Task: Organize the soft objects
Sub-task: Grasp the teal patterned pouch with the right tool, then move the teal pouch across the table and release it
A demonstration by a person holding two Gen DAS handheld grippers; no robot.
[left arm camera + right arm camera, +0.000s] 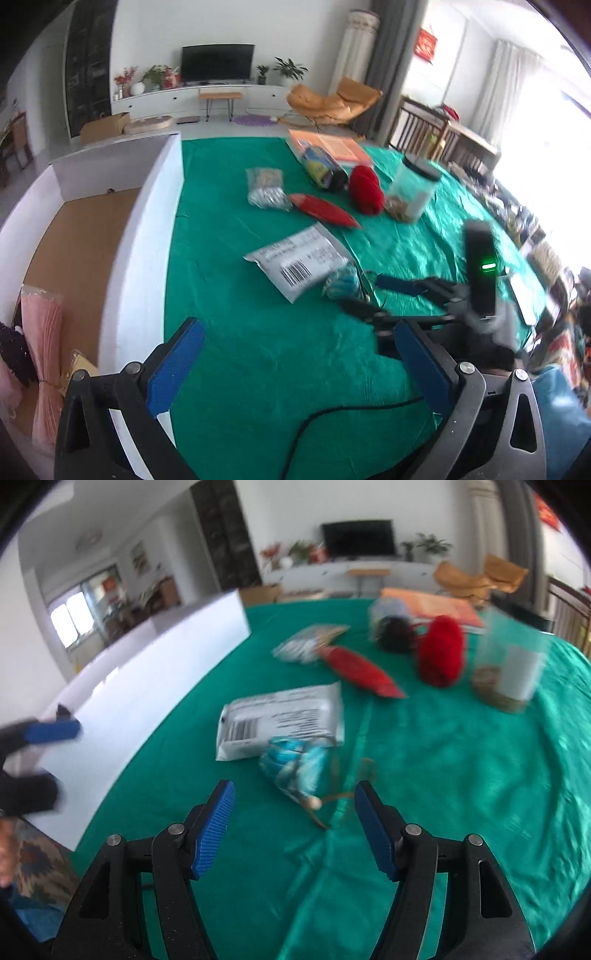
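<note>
A small light-blue soft bundle (293, 762) with thin cords lies on the green cloth, just in front of a grey mailer bag (284, 716). My right gripper (295, 788) is open just short of the bundle, its cord end reaching between the fingertips. The left wrist view shows the right gripper (369, 293) at the bundle (341, 282). My left gripper (299, 328) is wide open and empty beside the white box (147, 221). A pink pleated fabric (40, 332) and a dark purple piece (14, 350) lie inside the box. A red yarn ball (439, 653) and a red pouch (362, 672) lie farther back.
Farther back on the green-covered table (258, 369) are a clear packet (266, 188), a clear jar (410, 188), a dark cylinder (325, 170) and an orange book (332, 146). A black cable (351, 410) runs over the near cloth. Clutter lines the right edge.
</note>
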